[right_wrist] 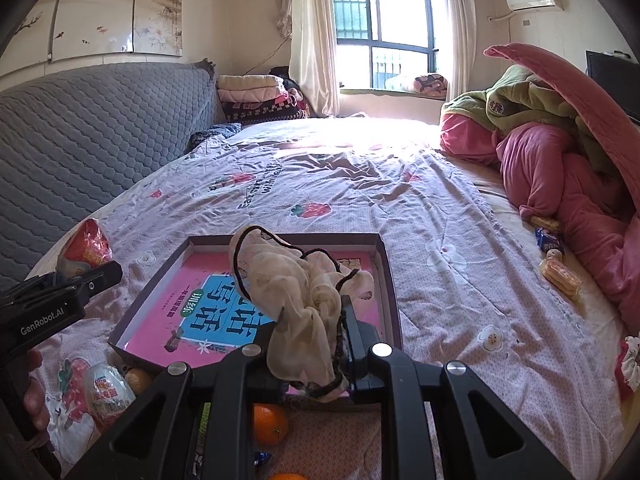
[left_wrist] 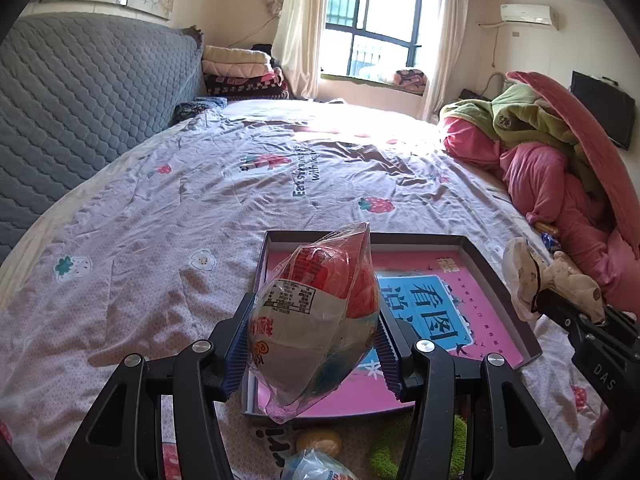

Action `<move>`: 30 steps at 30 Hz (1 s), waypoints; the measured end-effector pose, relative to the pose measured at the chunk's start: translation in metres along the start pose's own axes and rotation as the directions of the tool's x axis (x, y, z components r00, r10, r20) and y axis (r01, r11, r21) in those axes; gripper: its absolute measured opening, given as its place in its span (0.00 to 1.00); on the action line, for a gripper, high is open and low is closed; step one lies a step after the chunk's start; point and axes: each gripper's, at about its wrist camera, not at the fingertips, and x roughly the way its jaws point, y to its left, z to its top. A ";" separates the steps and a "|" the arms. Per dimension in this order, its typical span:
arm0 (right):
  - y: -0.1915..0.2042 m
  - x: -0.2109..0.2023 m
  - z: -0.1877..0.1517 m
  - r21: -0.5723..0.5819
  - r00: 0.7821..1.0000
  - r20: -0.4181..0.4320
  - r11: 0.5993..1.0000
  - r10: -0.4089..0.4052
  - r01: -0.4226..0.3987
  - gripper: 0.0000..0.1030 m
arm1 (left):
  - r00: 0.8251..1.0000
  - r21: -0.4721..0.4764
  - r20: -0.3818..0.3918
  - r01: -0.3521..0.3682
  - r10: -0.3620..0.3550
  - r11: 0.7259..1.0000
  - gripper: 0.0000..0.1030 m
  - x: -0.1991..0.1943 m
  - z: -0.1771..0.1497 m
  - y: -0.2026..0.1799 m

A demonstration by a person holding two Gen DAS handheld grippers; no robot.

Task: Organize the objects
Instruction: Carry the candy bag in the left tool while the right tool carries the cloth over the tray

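My left gripper (left_wrist: 314, 344) is shut on a plastic-wrapped toy egg (left_wrist: 316, 316), red on top and white below, held above the near left edge of a shallow box (left_wrist: 496, 276). The box lies on the bed and holds a pink and blue book (left_wrist: 440, 300). My right gripper (right_wrist: 316, 344) is shut on a crumpled cream cloth with black trim (right_wrist: 296, 292), held over the box (right_wrist: 384, 264). The right gripper shows at the right edge of the left wrist view (left_wrist: 576, 316); the left gripper shows at the left edge of the right wrist view (right_wrist: 60, 300).
Near the box's front edge lie another wrapped egg (right_wrist: 108, 392), oranges (right_wrist: 270, 420), a small brown ball (left_wrist: 320, 442) and a green fuzzy thing (left_wrist: 384, 452). Snack packets (right_wrist: 558, 276) lie by the pink and green bedding pile (right_wrist: 560, 168). A grey quilted headboard (right_wrist: 80, 152) stands left.
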 end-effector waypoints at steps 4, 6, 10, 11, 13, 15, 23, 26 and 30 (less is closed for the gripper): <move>0.000 0.011 0.006 -0.008 1.000 0.003 1.000 -0.014 0.014 0.20 | 1.000 0.004 -0.012 0.009 -0.009 1.000 0.55 0.013 0.003 0.002; -0.001 0.019 0.007 -0.003 1.000 -0.011 1.000 -0.019 0.018 0.20 | 1.000 -0.004 -0.014 0.018 -0.018 1.000 0.55 0.019 0.005 0.005; -0.004 0.029 0.002 0.002 0.999 -0.034 1.000 -0.022 0.022 0.20 | 0.999 -0.028 -0.032 0.019 -0.020 0.999 0.55 0.035 0.003 0.013; -0.004 0.032 0.000 0.002 0.999 -0.041 1.000 -0.022 0.023 0.20 | 0.999 -0.029 -0.042 0.018 -0.019 0.999 0.55 0.039 0.002 0.015; -0.006 0.037 -0.003 0.002 0.998 -0.055 1.000 -0.027 0.027 0.20 | 0.998 -0.038 -0.065 0.020 -0.023 0.999 0.55 0.047 0.000 0.018; -0.007 0.041 -0.004 0.001 0.997 -0.065 0.999 -0.036 0.036 0.20 | 0.996 -0.036 -0.083 0.015 -0.018 0.999 0.55 0.052 -0.003 0.019; -0.008 0.059 -0.009 -0.013 0.991 -0.119 0.998 -0.058 0.057 0.20 | 0.990 -0.028 -0.136 0.027 -0.031 0.999 0.55 0.068 -0.008 0.022; -0.007 0.064 -0.011 -0.024 0.988 -0.136 0.997 -0.071 0.069 0.20 | 0.985 -0.026 -0.162 0.049 -0.053 0.998 0.55 0.072 -0.010 0.021; -0.005 0.067 -0.016 -0.033 0.986 -0.150 0.997 -0.078 0.074 0.20 | 0.977 -0.021 -0.190 0.099 -0.101 0.995 0.55 0.077 -0.014 0.013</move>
